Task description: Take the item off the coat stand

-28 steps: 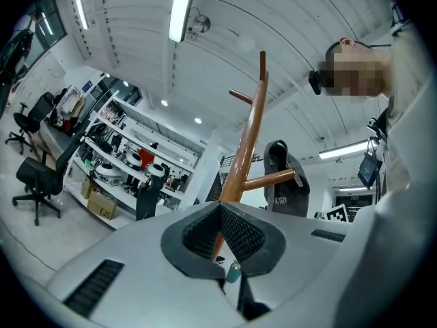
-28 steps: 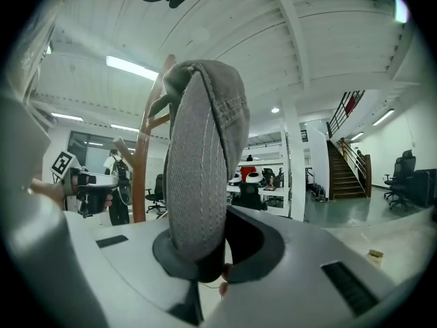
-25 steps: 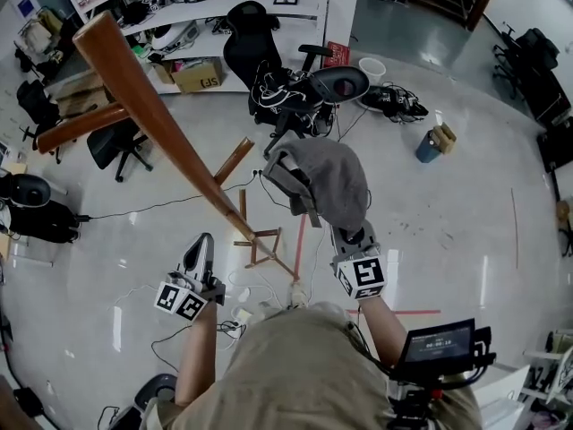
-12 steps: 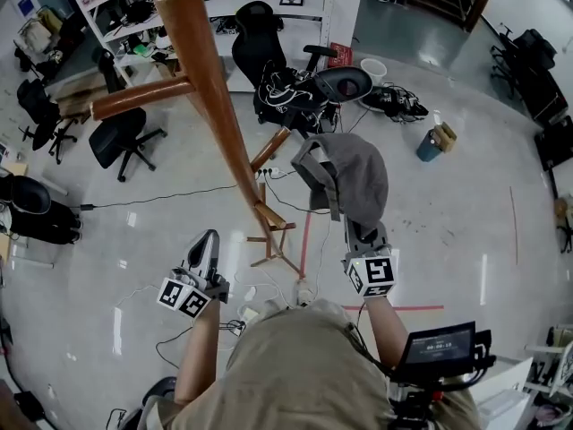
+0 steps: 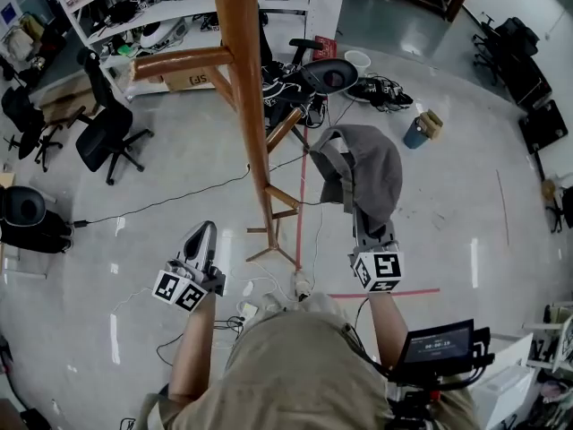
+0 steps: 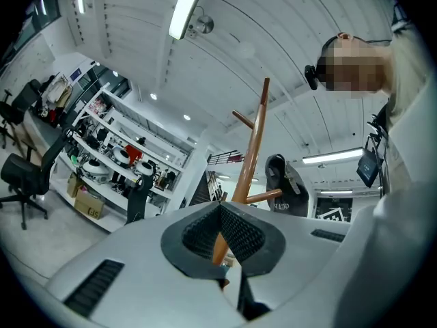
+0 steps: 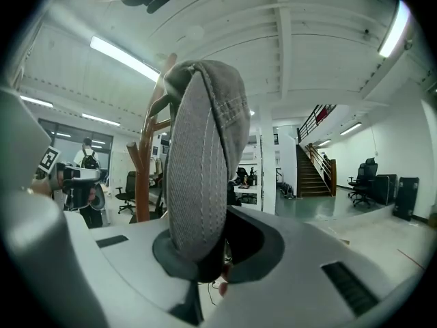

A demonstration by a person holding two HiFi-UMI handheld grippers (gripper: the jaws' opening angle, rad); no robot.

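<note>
Head view only: you see the whole layout from above. The wooden coat stand (image 5: 249,106) rises from the floor (image 5: 161,186) between your two arms. The grey cap (image 5: 367,164) is to its right, clear of the pole and pegs.
Left gripper view only: the cap (image 6: 281,183) shows as a dark shape just right of the coat stand (image 6: 251,149), close to a side peg. From here you cannot tell whether they touch. Shelves (image 6: 116,149) run along the left.
Right gripper view only: the cap (image 7: 201,176) fills the middle, with the coat stand (image 7: 143,176) behind it on the left and a staircase (image 7: 314,159) far off on the right.
Cap, place: it is in the air, off the stand, standing up from your right tool.
Cap, look: grey ribbed cloth with pale rows of stitching and a denim-like seam near the top. From above it is rounded and slumped, with a darker band on its left.
Right hand-held gripper (image 7: 205,251): its jaws are pressed together on the cap's lower edge. In the head view (image 5: 365,218) the cloth hides its tips.
Left hand-held gripper (image 6: 220,207): its jaws are pressed together on nothing. It sits left of the stand's base (image 5: 204,237).
</note>
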